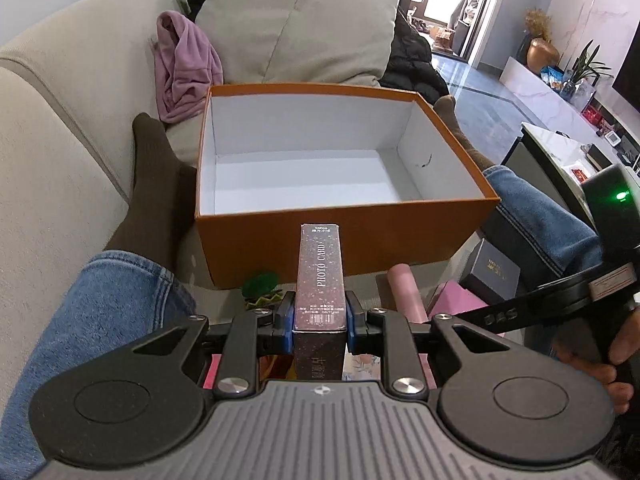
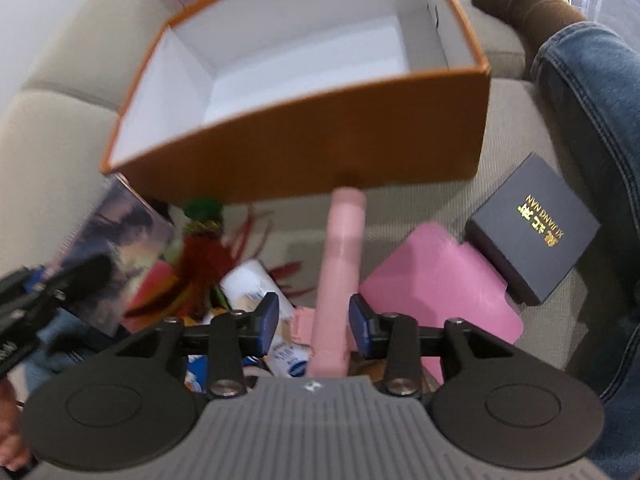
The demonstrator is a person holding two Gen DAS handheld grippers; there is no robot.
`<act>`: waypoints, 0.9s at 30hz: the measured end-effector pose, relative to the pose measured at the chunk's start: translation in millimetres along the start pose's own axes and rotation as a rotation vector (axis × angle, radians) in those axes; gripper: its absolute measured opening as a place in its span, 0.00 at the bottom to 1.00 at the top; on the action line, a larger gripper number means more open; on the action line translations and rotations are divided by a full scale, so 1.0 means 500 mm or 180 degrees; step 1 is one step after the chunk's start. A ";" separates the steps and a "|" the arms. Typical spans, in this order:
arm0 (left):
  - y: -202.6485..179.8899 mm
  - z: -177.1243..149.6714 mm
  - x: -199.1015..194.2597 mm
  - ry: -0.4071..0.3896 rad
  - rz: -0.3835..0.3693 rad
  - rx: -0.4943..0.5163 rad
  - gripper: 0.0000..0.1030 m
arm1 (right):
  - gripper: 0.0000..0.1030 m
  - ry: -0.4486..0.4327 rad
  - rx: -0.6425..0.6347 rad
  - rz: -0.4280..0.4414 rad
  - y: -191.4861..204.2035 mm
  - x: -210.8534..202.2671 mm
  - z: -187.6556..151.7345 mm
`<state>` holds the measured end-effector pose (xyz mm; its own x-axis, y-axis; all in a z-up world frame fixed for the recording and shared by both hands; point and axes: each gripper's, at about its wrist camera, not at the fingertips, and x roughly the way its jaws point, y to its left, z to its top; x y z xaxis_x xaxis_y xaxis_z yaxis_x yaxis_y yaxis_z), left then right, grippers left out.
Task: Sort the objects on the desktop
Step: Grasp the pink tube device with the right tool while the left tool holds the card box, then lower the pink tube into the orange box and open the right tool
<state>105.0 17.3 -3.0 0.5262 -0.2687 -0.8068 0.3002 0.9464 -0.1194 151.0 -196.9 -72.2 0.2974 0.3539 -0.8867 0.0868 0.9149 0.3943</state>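
An orange box [image 1: 340, 236] with a white, bare inside stands open on the sofa between a person's legs. My left gripper [image 1: 320, 316] is shut on a slim dark box [image 1: 320, 272] marked PHOTO CARD, held upright just in front of the orange box's near wall. In the right wrist view, my right gripper [image 2: 314, 320] is open over a heap of items, its jaws on either side of a pink tube [image 2: 342, 248] whose far end points at the orange box [image 2: 304, 148]. The pads do not press on the tube. The left gripper [image 2: 40, 292] shows blurred at the left edge.
Near the tube lie a flat pink case [image 2: 436, 292], a dark blue box with gold lettering [image 2: 528, 232], a red and green feathered toy [image 2: 204, 240] and a white bottle [image 2: 252, 284]. Jeans-clad legs [image 1: 120, 304] flank the heap. A purple cloth [image 1: 184, 68] lies on the sofa behind.
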 end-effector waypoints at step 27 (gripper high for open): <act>0.002 0.095 -0.049 -0.0323 0.0071 0.0135 0.25 | 0.28 -0.0704 -0.0583 0.0389 0.095 -0.169 0.009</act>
<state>130.2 16.2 43.9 0.6104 -0.2666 -0.7459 0.3197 0.9445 -0.0759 134.6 -184.2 22.4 0.4966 0.4309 -0.7535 -0.1292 0.8951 0.4267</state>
